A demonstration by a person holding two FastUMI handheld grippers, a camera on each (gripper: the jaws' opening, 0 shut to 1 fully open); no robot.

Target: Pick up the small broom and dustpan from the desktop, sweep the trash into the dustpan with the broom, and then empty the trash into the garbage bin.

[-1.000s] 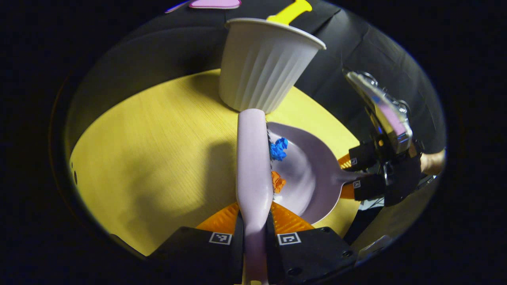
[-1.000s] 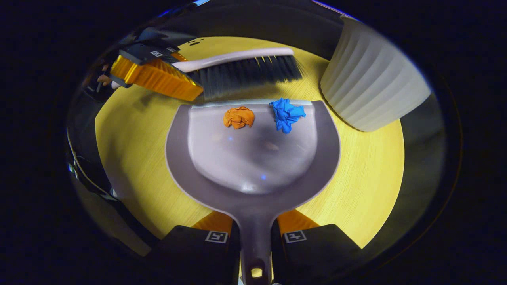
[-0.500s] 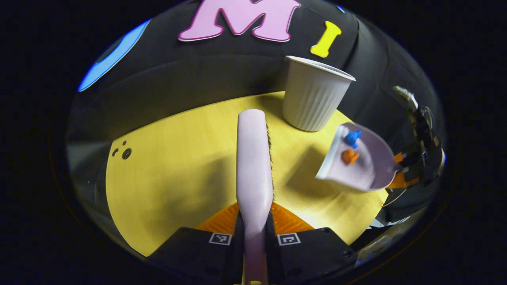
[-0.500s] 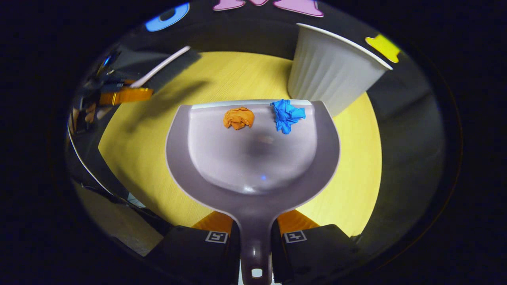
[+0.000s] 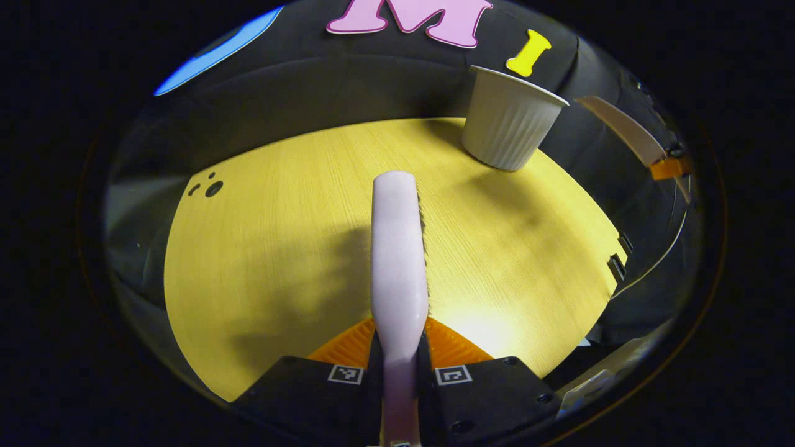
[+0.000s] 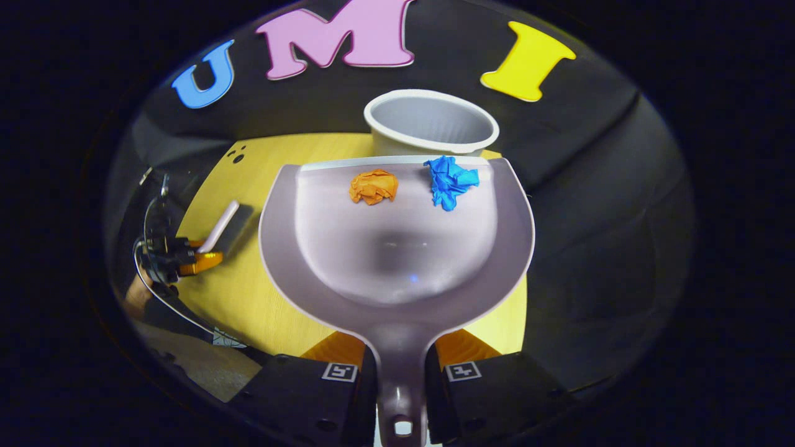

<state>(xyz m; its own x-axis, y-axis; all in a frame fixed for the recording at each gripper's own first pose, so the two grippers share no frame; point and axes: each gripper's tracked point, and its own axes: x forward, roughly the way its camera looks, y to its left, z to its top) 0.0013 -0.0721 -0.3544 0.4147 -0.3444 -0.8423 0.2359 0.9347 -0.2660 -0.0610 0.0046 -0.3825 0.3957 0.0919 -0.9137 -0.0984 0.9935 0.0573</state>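
Observation:
My right gripper [image 6: 400, 366] is shut on the handle of the pale lilac dustpan [image 6: 397, 261], which it holds high in the air, roughly level. An orange paper ball [image 6: 373, 186] and a blue paper ball [image 6: 451, 180] lie at the pan's front lip, just before the open mouth of the white ribbed bin [image 6: 430, 122]. My left gripper [image 5: 400, 366] is shut on the handle of the lilac broom [image 5: 399, 248], held over the yellow table [image 5: 279, 248]. In the left gripper view the bin [image 5: 510, 127] stands at the table's far right, and the raised dustpan [image 5: 624, 133] shows edge-on beyond it.
In the right gripper view, the left gripper with the broom [image 6: 217, 226] sits low at the left over the table [image 6: 248, 292], a hand behind it. A cable [image 6: 168, 304] loops beneath it. Small dark holes [image 5: 211, 186] mark the table's far left corner.
The right gripper has lifted the dustpan up and toward the bin, whose mouth now shows from above. The left gripper has drawn the broom back from the pan.

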